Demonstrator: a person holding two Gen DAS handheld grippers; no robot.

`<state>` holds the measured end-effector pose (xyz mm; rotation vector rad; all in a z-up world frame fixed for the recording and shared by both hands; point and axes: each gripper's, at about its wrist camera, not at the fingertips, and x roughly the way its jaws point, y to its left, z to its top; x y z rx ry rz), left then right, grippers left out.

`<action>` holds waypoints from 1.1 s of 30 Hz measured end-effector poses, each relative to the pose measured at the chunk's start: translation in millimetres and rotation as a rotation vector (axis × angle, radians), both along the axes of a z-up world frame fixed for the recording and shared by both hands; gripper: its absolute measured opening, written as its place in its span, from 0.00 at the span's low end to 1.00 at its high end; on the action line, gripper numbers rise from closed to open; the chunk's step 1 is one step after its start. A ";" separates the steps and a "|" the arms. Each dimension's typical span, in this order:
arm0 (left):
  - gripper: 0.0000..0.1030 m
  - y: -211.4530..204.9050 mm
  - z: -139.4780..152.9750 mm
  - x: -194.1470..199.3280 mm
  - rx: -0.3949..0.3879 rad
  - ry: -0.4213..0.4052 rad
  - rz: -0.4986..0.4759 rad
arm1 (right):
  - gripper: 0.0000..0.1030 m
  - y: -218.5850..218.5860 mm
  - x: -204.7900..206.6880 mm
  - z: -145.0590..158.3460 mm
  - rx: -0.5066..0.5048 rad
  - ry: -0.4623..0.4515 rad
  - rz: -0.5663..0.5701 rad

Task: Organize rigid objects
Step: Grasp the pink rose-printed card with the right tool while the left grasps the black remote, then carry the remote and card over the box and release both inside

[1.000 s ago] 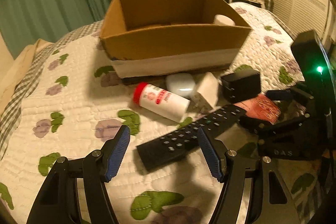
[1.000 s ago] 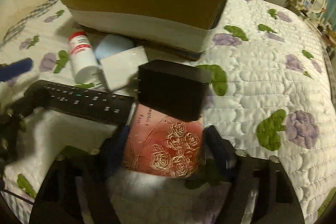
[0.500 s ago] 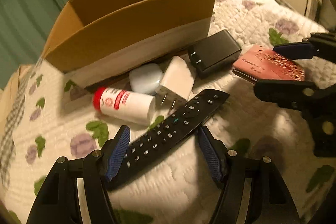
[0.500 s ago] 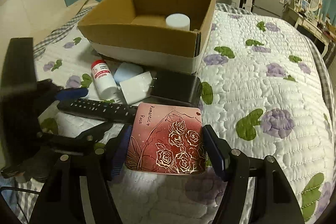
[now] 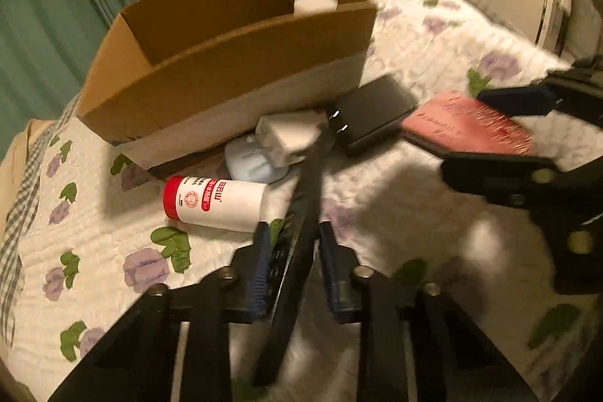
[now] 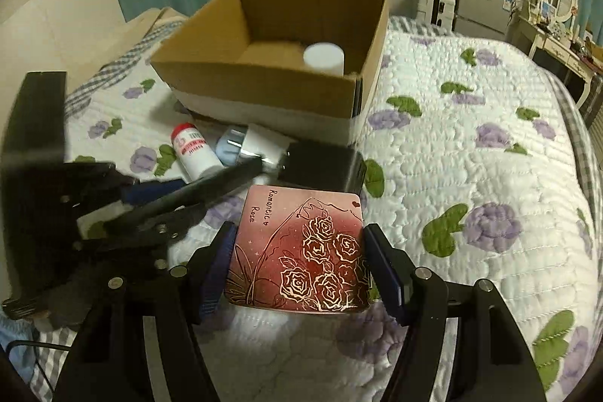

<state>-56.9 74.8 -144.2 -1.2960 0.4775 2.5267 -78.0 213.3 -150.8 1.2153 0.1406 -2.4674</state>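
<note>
My left gripper (image 5: 294, 236) is closing on the black remote (image 5: 305, 198), and its blue pads press on the remote's sides. The remote stands on edge and points toward the cardboard box (image 5: 233, 78). The left gripper (image 6: 150, 198) and the remote (image 6: 211, 187) also show in the right wrist view. My right gripper (image 6: 299, 236) is shut on a red tin with gold roses (image 6: 301, 262), held a little above the quilt. That tin (image 5: 463, 127) shows in the left wrist view too. A white cylinder (image 6: 323, 57) stands inside the box (image 6: 264, 89).
In front of the box lie a white bottle with a red cap (image 5: 215, 200), a light blue case (image 5: 252, 164), a white charger (image 5: 290, 134) and a black adapter (image 5: 373, 112). A flowered quilt (image 6: 471, 145) covers the bed. Furniture stands beyond its far edge.
The left gripper's jaws have shut on the remote, which has turned from flat onto its edge. The right gripper has risen with the red tin, away from the black adapter.
</note>
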 end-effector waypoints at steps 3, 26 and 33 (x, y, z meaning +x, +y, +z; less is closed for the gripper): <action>0.18 -2.6 23.7 12.3 0.037 0.045 0.005 | 0.65 -0.1 5.3 15.0 0.001 0.038 -0.006; 0.18 -36.8 147.6 -69.0 0.201 0.256 0.137 | 0.65 -29.6 -73.8 133.5 -0.026 0.317 -0.008; 0.18 -45.6 138.3 -125.8 0.196 0.273 0.171 | 0.65 -51.6 -127.7 139.0 -0.044 0.341 -0.019</action>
